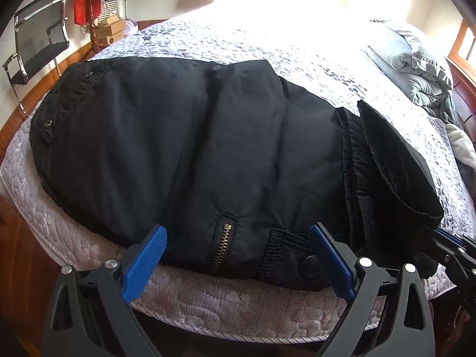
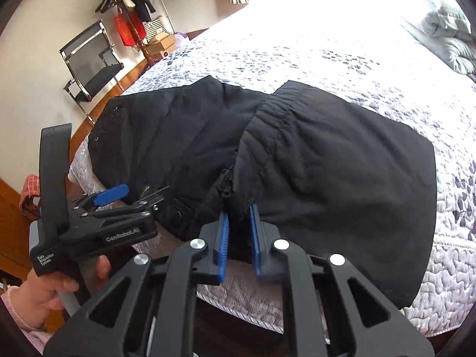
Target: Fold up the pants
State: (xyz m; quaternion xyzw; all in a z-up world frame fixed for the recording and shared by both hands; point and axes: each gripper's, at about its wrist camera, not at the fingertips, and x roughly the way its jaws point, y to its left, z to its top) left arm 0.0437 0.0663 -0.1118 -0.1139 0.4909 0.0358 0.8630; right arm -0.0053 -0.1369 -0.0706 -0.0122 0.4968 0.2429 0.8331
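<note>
- We see the black pants [image 1: 193, 148] lying across the near edge of the bed [image 1: 267, 44], on its pale quilted cover, folded into a thick bundle
- One end of the pants is lifted and doubled over the rest; in the right wrist view this flap spreads over the right part of the bundle, its gathered elastic band on top
- Our right hand-held gripper [image 2: 239, 238] has its blue pads nearly together, pinching the black cloth at the near edge of that flap
- Our left hand-held gripper [image 1: 238, 255] stands wide apart, its pads straddling the zip pocket [image 1: 221, 245] and a snap button [image 1: 309, 264] at the near edge; whether a pad touches the cloth we cannot tell
- In the right wrist view a hand [image 2: 56, 294] with a pink cuff holds the left tool's grip
- A grey duvet [image 1: 416, 65] is heaped at the far right of the bed; a black mesh chair [image 1: 38, 38] stands against the wall at left
</note>
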